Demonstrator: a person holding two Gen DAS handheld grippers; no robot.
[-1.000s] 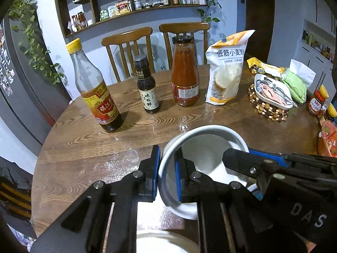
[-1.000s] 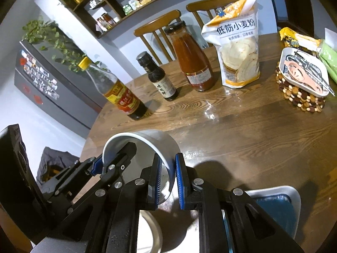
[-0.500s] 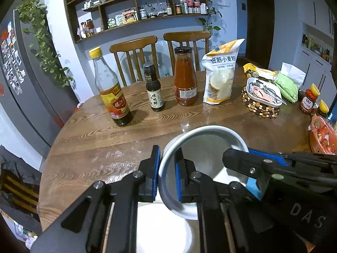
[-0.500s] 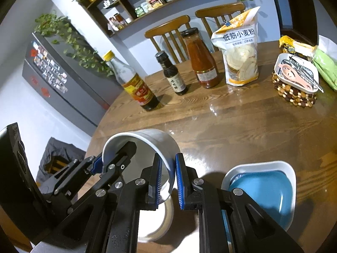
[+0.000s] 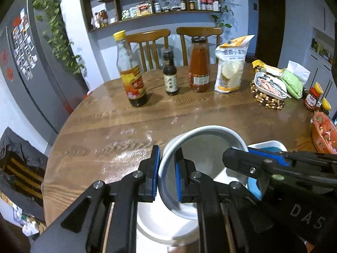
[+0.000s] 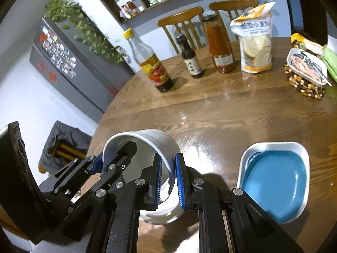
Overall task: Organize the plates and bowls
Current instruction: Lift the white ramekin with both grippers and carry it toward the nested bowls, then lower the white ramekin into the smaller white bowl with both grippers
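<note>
white bowl (image 5: 206, 147) tilted, mouth toward cameras; both grippers clamp rim

The grippers' black arms are covering most of the lower white bowl (image 5: 160, 229); the orange basket (image 5: 325, 135) is running off the right edge.

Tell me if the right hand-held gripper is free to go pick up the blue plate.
Probably not yet. The right hand-held gripper is shut on the white bowl's rim, which the left hand-held gripper also grips. The blue plate itself lies uncovered beside it.
</note>
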